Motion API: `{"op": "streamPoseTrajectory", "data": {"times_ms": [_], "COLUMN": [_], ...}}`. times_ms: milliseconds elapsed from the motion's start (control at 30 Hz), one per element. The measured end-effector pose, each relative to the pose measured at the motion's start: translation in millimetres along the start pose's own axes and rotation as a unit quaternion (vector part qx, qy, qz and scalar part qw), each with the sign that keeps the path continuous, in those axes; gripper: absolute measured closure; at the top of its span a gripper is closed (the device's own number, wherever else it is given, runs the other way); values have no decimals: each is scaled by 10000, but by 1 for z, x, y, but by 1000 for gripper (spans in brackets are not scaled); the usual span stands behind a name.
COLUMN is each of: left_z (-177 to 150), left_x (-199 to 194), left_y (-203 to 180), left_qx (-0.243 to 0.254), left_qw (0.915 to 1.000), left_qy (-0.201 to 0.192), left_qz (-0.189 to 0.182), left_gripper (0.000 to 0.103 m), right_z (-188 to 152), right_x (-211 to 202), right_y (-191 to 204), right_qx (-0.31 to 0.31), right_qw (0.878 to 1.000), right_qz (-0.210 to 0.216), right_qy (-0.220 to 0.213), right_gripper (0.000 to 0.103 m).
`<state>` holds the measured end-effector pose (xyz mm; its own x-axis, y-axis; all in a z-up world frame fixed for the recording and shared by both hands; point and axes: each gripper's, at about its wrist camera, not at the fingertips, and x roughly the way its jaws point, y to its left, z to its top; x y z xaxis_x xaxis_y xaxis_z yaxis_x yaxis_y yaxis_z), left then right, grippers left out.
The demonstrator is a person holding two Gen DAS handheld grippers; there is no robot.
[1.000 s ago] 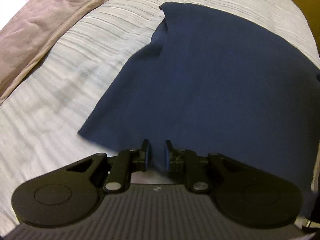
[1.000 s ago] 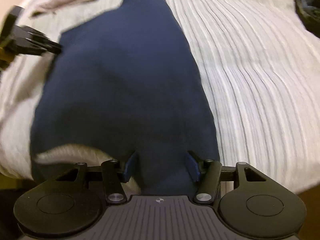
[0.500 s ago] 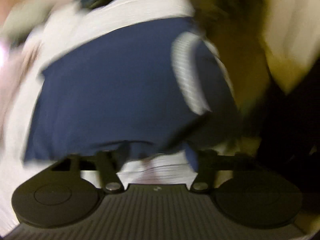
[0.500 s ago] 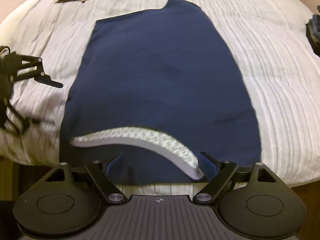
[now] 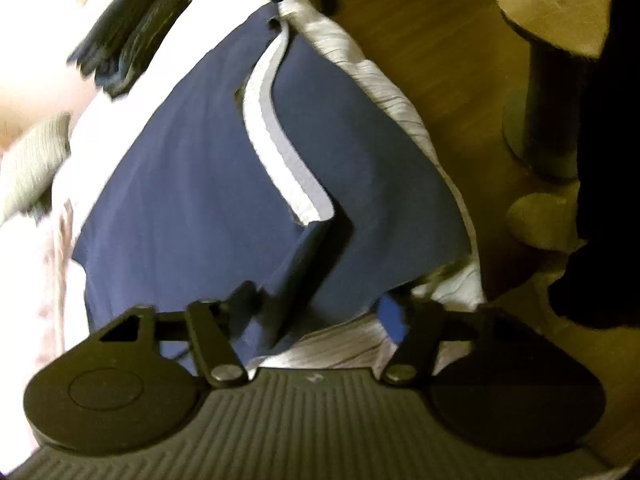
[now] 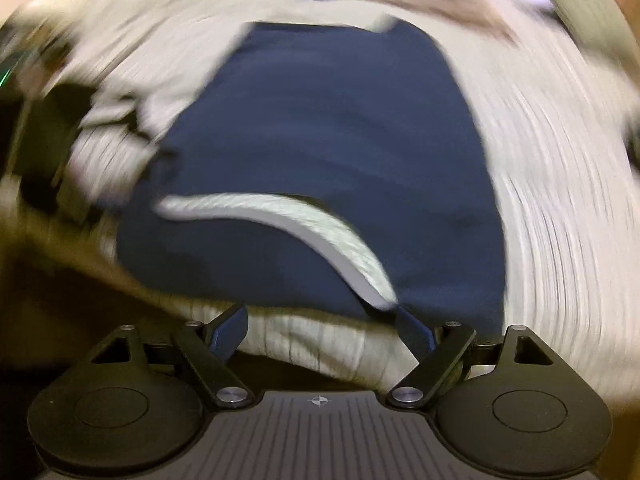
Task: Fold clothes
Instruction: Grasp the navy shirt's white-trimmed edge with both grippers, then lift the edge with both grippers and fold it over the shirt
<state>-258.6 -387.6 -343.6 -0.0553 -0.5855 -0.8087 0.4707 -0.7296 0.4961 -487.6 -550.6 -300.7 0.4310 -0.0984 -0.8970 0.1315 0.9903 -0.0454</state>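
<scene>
Warm, dim indoor light is seen in both views. The right wrist view is smeared by strong swirling motion blur, worst toward the edges, so the striped bedding (image 6: 560,200) is streaked. The left wrist view is sharper, though the far left is overexposed and blurred. Fisheye bending is seen throughout.

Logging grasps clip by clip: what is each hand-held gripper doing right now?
Left hand-held gripper: open, jaws just closing a bit, navy garment edge between them, not clamped.
Right hand-held gripper: open wide, holding nothing.
</scene>
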Motion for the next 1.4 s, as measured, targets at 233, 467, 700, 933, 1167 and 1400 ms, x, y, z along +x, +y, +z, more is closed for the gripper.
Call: {"op": "streamPoseTrajectory", "data": {"times_ms": [233, 467, 700, 933, 1167, 1400], "left_z": [-11, -13, -4, 0, 7, 2], "left_x": [-13, -19, -17, -13, -9, -21], "left_y": [16, 12, -2, -1, 9, 48], "left_qx": [-809, -878, -669, -762, -986, -1844], "left_qw": [9967, 9959, 9961, 9944, 9934, 9820], "left_qy": [38, 38, -130, -258, -251, -313], "left_qz": [-77, 192, 563, 684, 528, 245], "left_gripper": [58, 40, 29, 27, 95, 97], "right_z": [-21, -18, 15, 37, 27, 0], "right_x": [46, 61, 31, 18, 11, 1], "right_y": [77, 93, 71, 65, 64, 56], "right_qx": [-2971, -3725, -3179, -2958, -2779, -2812], "right_qw": [9536, 9233, 9442, 9514, 9573, 9560], "right_qz": [-402, -542, -261, -170, -56, -481], "right_qy": [-281, -762, -825, -844, -795, -683], "right_gripper": [19, 39, 102, 102, 102, 36]}}
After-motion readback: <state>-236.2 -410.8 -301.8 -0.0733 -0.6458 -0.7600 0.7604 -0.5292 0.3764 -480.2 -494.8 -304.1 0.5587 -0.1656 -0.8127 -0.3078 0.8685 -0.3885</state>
